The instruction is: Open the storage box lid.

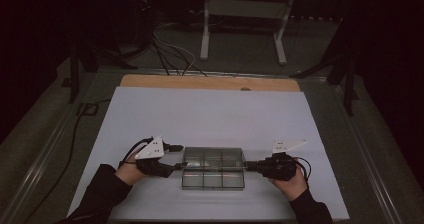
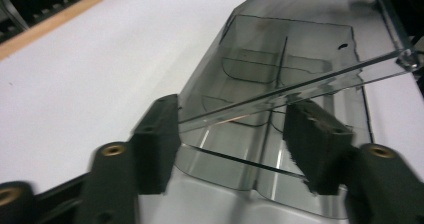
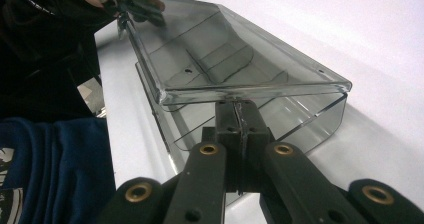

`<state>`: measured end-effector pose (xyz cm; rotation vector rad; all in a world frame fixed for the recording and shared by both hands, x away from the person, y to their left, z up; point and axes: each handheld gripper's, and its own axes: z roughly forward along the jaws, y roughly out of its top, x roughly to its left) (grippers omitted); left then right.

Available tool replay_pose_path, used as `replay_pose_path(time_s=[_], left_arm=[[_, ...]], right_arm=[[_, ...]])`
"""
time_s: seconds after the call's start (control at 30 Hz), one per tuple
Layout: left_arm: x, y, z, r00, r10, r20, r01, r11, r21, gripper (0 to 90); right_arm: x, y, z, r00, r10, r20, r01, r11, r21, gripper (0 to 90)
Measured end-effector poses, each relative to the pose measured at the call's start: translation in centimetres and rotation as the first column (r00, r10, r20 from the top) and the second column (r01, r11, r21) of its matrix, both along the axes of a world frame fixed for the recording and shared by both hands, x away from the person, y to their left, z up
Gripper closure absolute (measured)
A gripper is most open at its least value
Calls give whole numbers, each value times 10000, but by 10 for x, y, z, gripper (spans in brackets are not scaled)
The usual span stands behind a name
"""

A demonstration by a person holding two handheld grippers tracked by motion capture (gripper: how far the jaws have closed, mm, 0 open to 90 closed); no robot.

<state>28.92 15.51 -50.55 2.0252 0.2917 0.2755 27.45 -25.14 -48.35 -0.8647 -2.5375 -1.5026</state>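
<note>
A smoky clear compartment box [image 1: 213, 168] lies on the white sheet near the table's front edge. Its lid [image 2: 310, 44] is lifted slightly and tilts above the base [image 2: 240, 164]. My left gripper [image 1: 177, 166] is at the box's left end. It is open, and the lid's edge runs between its two pads [image 2: 232, 134]. At the box's right end my right gripper [image 1: 248, 165] is shut. Its pressed-together tips [image 3: 239, 119] sit just under the lid's rim [image 3: 250, 93], against the base's end wall [image 3: 300, 119]. The left gripper [image 3: 132, 4] shows at the box's far end.
The white sheet [image 1: 210, 114] covers a table with a wooden back edge [image 1: 210, 82]. Behind it stand a metal frame [image 1: 245, 14], dark tripod legs [image 1: 75, 69] and loose cables [image 1: 170, 54]. A dark blue sleeve [image 3: 55, 169] is close on the right gripper's left.
</note>
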Motion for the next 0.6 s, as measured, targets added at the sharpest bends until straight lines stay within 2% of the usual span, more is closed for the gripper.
replay_pose_path(time_s=[0.2, 0.37, 0.6], left_arm=[[2, -1, -1, 9992, -167, 367, 160, 9997, 174, 599], [3, -1, -1, 9970, -247, 728, 228, 9994, 265, 633], [5, -1, 1, 9972, -137, 738, 122, 9997, 206, 676]], right_arm=[[1, 1, 0, 10000, -45, 1, 45, 10000, -46, 897], [2, 2, 0, 10000, -52, 23, 52, 10000, -84, 897], [3, 1, 1, 9999, -91, 64, 92, 10000, -38, 896]])
